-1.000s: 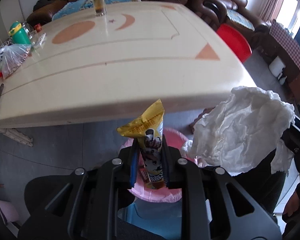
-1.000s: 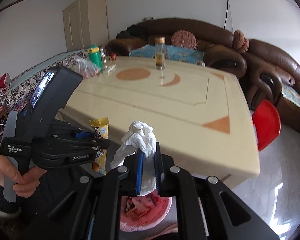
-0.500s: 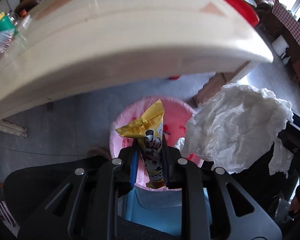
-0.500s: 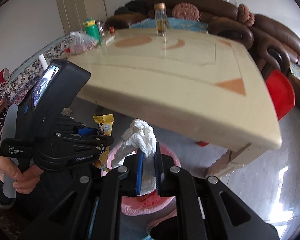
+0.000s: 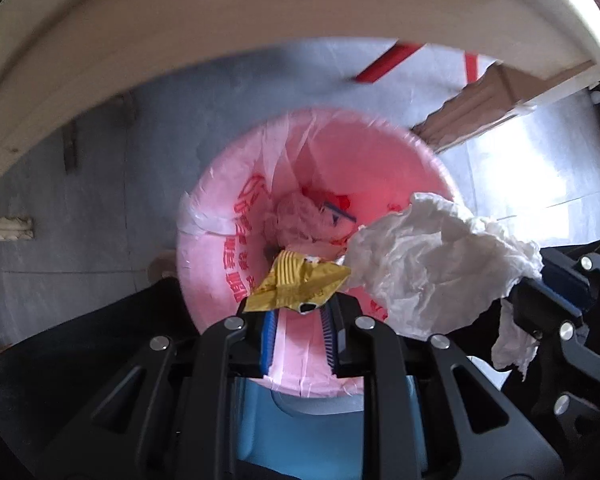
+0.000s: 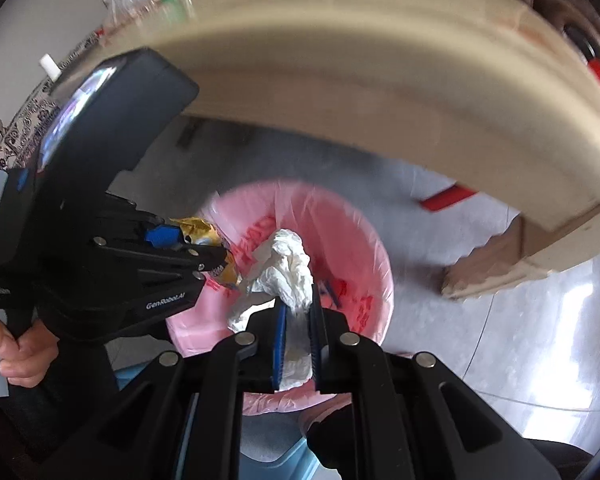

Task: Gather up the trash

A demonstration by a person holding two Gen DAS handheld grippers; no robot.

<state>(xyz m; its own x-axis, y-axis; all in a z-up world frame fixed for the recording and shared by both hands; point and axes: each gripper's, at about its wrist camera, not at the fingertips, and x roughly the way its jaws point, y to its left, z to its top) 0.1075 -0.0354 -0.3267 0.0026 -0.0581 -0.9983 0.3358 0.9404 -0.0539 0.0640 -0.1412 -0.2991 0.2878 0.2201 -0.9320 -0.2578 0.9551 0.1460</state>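
Under me stands a bin lined with a pink bag (image 5: pixel 220 248) (image 6: pixel 364 248), holding crumpled trash (image 5: pixel 300 216). My left gripper (image 5: pixel 300 308) (image 6: pixel 216 256) points straight down over the bin's near rim, shut on a yellow snack wrapper (image 5: pixel 300 284) (image 6: pixel 200 228). My right gripper (image 6: pixel 298 312) (image 5: pixel 540 288) is close beside it on the right, shut on a crumpled white tissue (image 6: pixel 288 268) (image 5: pixel 432 276) that hangs over the bin's mouth. Tissue and wrapper almost touch.
The cream table's edge (image 5: pixel 180 40) (image 6: pixel 380 80) arches overhead, with its carved leg (image 5: pixel 480 108) right of the bin. Red stool legs (image 5: pixel 388 60) stand behind the bin on the grey tiled floor. A hand (image 6: pixel 16 352) grips the left tool's handle.
Both grippers have sunk from table height to just above the bin and tipped downward, each keeping its trash. The tabletop has slid out of view overhead.
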